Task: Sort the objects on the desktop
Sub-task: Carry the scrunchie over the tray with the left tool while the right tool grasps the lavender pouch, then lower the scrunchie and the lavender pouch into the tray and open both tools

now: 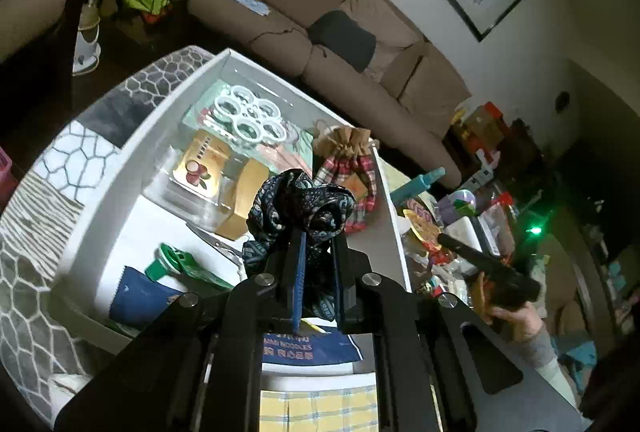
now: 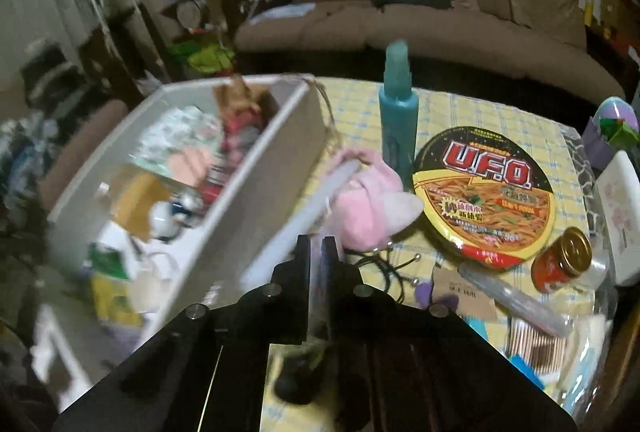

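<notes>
My left gripper (image 1: 320, 236) is shut on a dark blue paisley fabric scrunchie (image 1: 296, 208) and holds it above the white storage box (image 1: 160, 120). The box (image 2: 256, 168) stands at the left in the right wrist view, which is blurred. My right gripper (image 2: 318, 244) hovers by the box's near wall, jaws shut; a pale sliver shows between the pads, too blurred to name. Ahead of it on the yellow checked cloth lie a pink plush (image 2: 368, 204), a teal bottle (image 2: 398, 112), a U.F.O. noodle bowl (image 2: 486, 200) and a small red jar (image 2: 562, 260).
Inside the box lie a white ring tray (image 1: 248, 116), a plaid drawstring bag (image 1: 352, 168), a green-capped pouch (image 1: 180, 264) and a blue packet (image 1: 140, 296). Black hair ties (image 2: 384, 264) and a clear tube (image 2: 516, 296) lie near the right gripper. A brown sofa (image 2: 440, 16) stands behind.
</notes>
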Tool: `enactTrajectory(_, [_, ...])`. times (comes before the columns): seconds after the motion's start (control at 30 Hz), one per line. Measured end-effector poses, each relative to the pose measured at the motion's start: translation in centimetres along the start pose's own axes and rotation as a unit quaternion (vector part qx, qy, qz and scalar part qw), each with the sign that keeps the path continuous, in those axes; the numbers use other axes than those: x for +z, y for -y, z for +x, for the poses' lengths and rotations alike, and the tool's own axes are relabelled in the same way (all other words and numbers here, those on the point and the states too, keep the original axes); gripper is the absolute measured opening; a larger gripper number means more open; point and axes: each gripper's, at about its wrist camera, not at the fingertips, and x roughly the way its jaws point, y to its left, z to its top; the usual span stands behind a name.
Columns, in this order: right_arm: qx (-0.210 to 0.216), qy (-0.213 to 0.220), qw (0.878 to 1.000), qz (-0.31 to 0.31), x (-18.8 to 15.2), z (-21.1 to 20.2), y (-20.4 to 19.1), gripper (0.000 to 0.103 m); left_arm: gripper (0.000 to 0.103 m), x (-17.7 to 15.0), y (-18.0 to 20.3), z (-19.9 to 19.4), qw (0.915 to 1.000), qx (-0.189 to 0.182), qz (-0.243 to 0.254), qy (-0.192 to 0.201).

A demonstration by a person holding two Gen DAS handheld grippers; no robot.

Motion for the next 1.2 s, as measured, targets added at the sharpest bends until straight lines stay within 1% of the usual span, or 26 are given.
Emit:
enactTrajectory(0.1, [0.024, 0.000, 1.000, 0.013, 0.2, -1.8, -0.7, 0.005, 0.009, -0.3, 0.6, 0.4, 1.0000, -0.005, 0.004, -0.007])
enactTrajectory(0.13, [0.023, -0.004, 1.000, 0.013, 0.4, -2.2, -1.0, 0.005, 0.009, -0.4, 0.8, 0.4, 0.9999, -0.005, 0.007, -0.008])
enactTrajectory(0.2, [-0.003, -0.030, 1.000, 0.007, 0.7, -1.8, -1.4, 0.005, 0.009, -0.6, 1.1, 0.6, 0.9998, -0.013, 0.008, -0.011])
enactTrajectory(0.23, [-0.017, -0.042, 0.999, 0.010, 0.7, -0.9, -1.2, 0.011, 0.009, -0.7, 1.3, 0.6, 0.9998, -0.015, 0.007, -0.012])
enactTrajectory(0.27, [-0.029, -0.053, 0.998, 0.015, 0.6, 0.1, -1.0, 0.038, 0.009, -0.8, 1.5, 0.6, 0.9997, -0.017, 0.008, -0.014])
enactTrajectory(0.3, [-0.048, -0.067, 0.996, 0.021, 0.3, 1.3, -0.7, 0.057, 0.009, -0.9, 1.7, 0.6, 0.9997, -0.018, 0.010, -0.015])
enactTrajectory(0.33, [-0.061, -0.075, 0.995, 0.024, -0.1, 2.2, -0.6, 0.082, 0.009, -0.9, 1.8, 0.6, 0.9996, -0.020, 0.012, -0.016])
enactTrajectory(0.37, [-0.072, -0.087, 0.993, 0.024, -0.6, 3.5, -0.4, 0.082, 0.009, -1.0, 1.9, 0.5, 0.9995, -0.021, 0.014, -0.017])
enactTrajectory(0.53, [-0.118, -0.138, 0.983, 0.003, -2.2, 8.5, -0.2, 0.082, 0.011, -0.4, 1.0, -0.7, 0.9997, -0.024, 0.005, -0.006])
enactTrajectory(0.6, [-0.121, -0.152, 0.981, 0.000, -2.6, 9.6, 0.0, 0.076, 0.011, -0.1, 0.2, -1.1, 0.9997, -0.024, -0.004, -0.001])
enactTrajectory(0.63, [-0.120, -0.150, 0.981, -0.006, -2.7, 9.7, 0.0, 0.066, 0.011, 0.0, -0.1, -1.2, 0.9997, -0.025, -0.008, 0.001])
enactTrajectory(0.67, [-0.114, -0.140, 0.984, -0.015, -2.6, 9.4, -0.2, 0.048, 0.011, 0.1, -0.2, -1.3, 0.9996, -0.025, -0.010, 0.002])
enactTrajectory(0.7, [-0.102, -0.137, 0.985, -0.011, -2.5, 9.1, -0.2, 0.041, 0.011, 0.1, -0.4, -1.4, 0.9996, -0.025, -0.011, 0.002])
enactTrajectory(0.73, [-0.094, -0.134, 0.987, -0.008, -2.4, 8.8, -0.2, 0.024, 0.011, 0.1, -0.4, -1.4, 0.9996, -0.025, -0.013, 0.003])
enactTrajectory(0.77, [-0.091, -0.126, 0.988, -0.009, -2.2, 8.2, -0.4, 0.021, 0.011, 0.1, -0.4, -1.3, 0.9996, -0.026, -0.013, 0.002])
enactTrajectory(0.87, [-0.081, -0.103, 0.991, -0.017, -1.7, 5.9, -0.9, 0.013, 0.011, 0.0, -0.1, -1.1, 0.9995, -0.029, -0.010, -0.001])
enactTrajectory(0.93, [-0.063, -0.089, 0.994, -0.009, -1.4, 4.3, -1.0, 0.011, 0.011, -0.2, 0.1, -1.1, 0.9995, -0.030, -0.008, -0.003])
enactTrajectory(1.03, [-0.035, -0.059, 0.998, 0.000, -0.6, 1.1, -1.7, 0.010, 0.011, -0.2, 0.1, -1.1, 0.9994, -0.032, -0.011, -0.003])
enactTrajectory(1.13, [-0.010, -0.042, 0.999, 0.000, 0.0, -1.0, -2.8, 0.010, 0.011, -0.2, -0.3, -1.4, 0.9994, -0.032, -0.016, 0.000])
enactTrajectory(1.2, [0.008, -0.028, 1.000, -0.009, 0.5, -2.7, -4.4, 0.010, 0.011, -0.2, -0.5, -1.6, 0.9993, -0.033, -0.019, 0.001])
